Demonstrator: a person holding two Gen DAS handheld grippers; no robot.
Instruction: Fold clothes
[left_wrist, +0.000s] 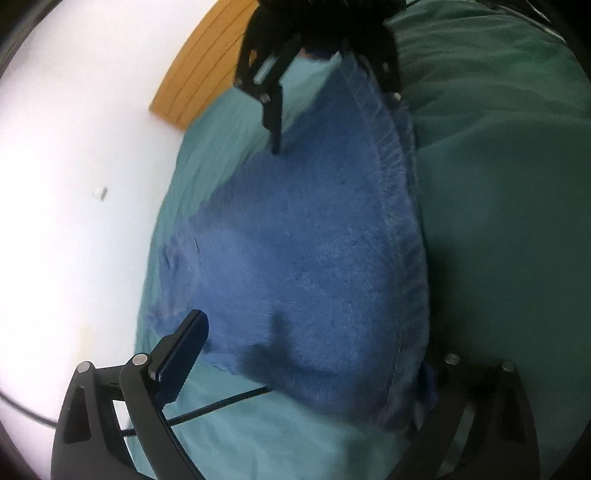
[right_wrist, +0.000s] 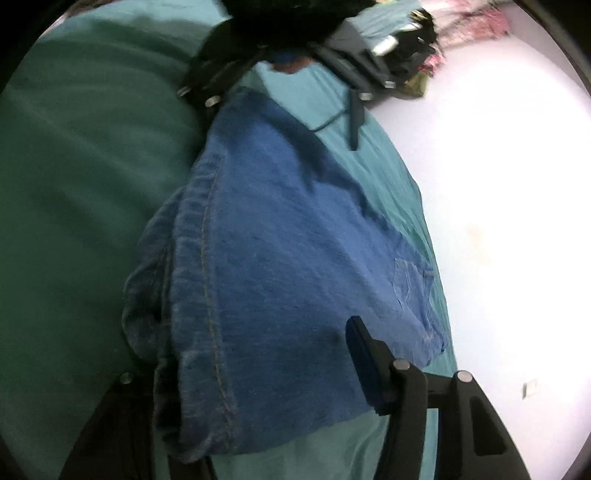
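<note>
A pair of blue jeans (left_wrist: 314, 251) hangs stretched between my two grippers over a teal sheet (left_wrist: 229, 122). In the left wrist view my left gripper (left_wrist: 306, 373) has its jaws spread wide; the left finger (left_wrist: 181, 354) stands clear of the cloth, the right one is hidden behind the denim's stitched edge. The right gripper (left_wrist: 317, 99) shows at the top, on the far end. In the right wrist view the jeans (right_wrist: 280, 258) cover my right gripper (right_wrist: 258, 376); one finger (right_wrist: 365, 365) shows, the other is hidden. The left gripper (right_wrist: 280, 92) is at the top.
A dark green cover (left_wrist: 498, 221) lies beside the jeans, also in the right wrist view (right_wrist: 74, 184). White floor (left_wrist: 74, 184) runs along the sheet's other side. A wooden board (left_wrist: 199, 70) sits far left. A pile of clothes (right_wrist: 424, 48) lies at the far end.
</note>
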